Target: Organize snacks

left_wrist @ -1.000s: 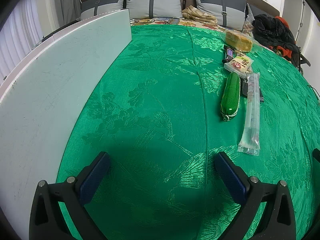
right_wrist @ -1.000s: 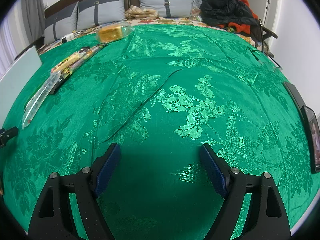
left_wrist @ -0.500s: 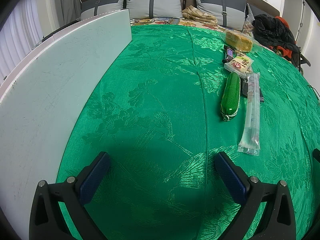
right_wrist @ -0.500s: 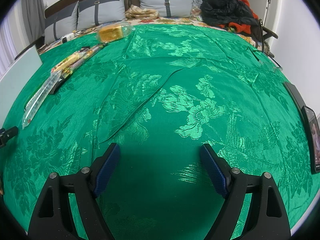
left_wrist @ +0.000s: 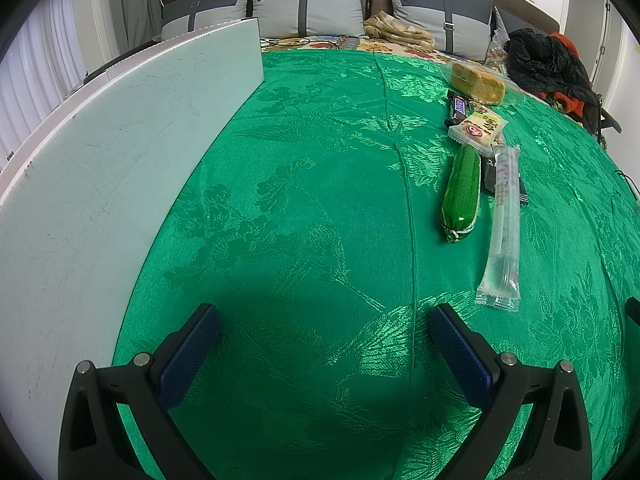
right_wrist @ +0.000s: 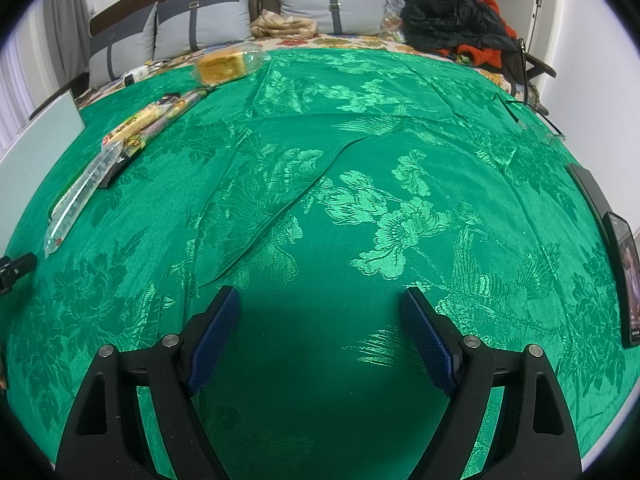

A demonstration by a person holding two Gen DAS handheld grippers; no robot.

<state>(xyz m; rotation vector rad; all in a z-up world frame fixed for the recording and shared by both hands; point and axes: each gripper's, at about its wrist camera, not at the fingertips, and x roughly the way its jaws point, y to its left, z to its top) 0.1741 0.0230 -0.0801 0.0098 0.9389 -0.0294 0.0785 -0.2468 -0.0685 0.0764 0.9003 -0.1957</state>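
Snacks lie in a row on the green cloth point(left_wrist: 320, 200), to the right in the left wrist view: a bagged yellow cake point(left_wrist: 478, 80), a dark candy bar point(left_wrist: 458, 108), a white wafer pack point(left_wrist: 480, 126), a green sausage-shaped pack point(left_wrist: 462, 192), and a long clear sleeve point(left_wrist: 504, 224) over a black pack point(left_wrist: 490, 172). The right wrist view has the cake point(right_wrist: 224, 66) and clear sleeve point(right_wrist: 80, 196) at far left. My left gripper point(left_wrist: 324, 320) is open over bare cloth, short of the snacks. My right gripper point(right_wrist: 320, 300) is open too, holding nothing.
A white board point(left_wrist: 100, 160) stands along the cloth's left side. Grey cushions point(left_wrist: 308, 4) and a black and orange bundle of clothes point(left_wrist: 548, 64) sit at the back. A phone point(right_wrist: 626, 272) and glasses point(right_wrist: 540, 128) lie near the right edge.
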